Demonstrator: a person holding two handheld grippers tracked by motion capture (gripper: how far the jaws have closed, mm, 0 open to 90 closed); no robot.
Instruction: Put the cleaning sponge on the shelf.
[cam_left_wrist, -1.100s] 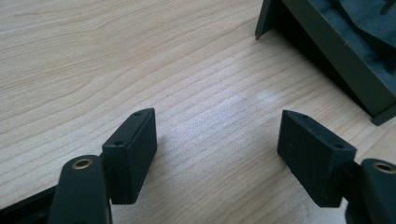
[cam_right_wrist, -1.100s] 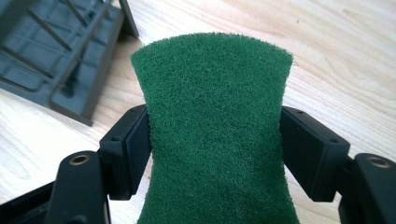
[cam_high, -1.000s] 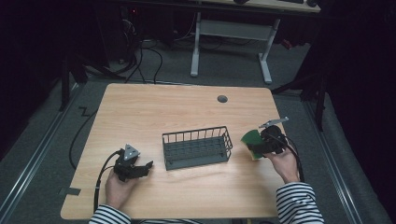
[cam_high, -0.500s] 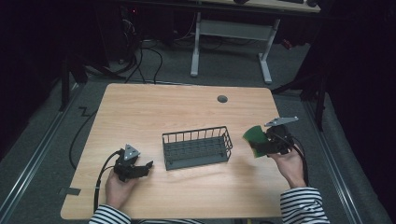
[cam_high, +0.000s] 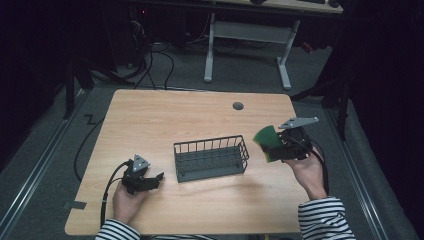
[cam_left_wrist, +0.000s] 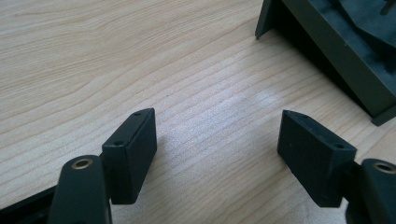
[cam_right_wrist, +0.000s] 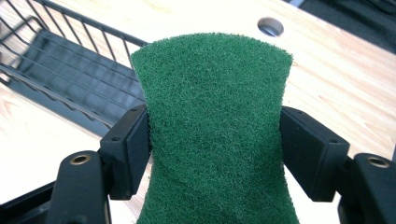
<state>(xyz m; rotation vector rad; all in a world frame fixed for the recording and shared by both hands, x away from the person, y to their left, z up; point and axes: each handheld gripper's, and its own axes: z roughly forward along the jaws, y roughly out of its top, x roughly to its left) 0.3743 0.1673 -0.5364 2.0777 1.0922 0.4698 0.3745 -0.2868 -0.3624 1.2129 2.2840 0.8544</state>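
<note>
A green scouring pad (cam_right_wrist: 215, 126) is pinched between the jaws of my right gripper (cam_right_wrist: 214, 154), which squeeze its sides inward. From above, the pad (cam_high: 266, 141) hangs in the air just right of the dark wire basket (cam_high: 211, 157), with my right gripper (cam_high: 280, 148) shut on it. The basket (cam_right_wrist: 56, 79) holds nothing that I can see. My left gripper (cam_high: 152, 181) rests low at the table's front left, open, a short way left of the basket. Its jaws (cam_left_wrist: 217, 154) stand wide apart over bare wood, with the basket's corner (cam_left_wrist: 327, 51) ahead to the right.
The wooden table (cam_high: 165, 120) has a round cable hole (cam_high: 238, 106) at the back right. Cables trail from both grippers off the table's edges. A white desk frame (cam_high: 245, 45) and cables stand on the floor behind.
My right gripper has lifted the green pad slightly and carried it a little left toward the basket. The left gripper has stayed where it was.
</note>
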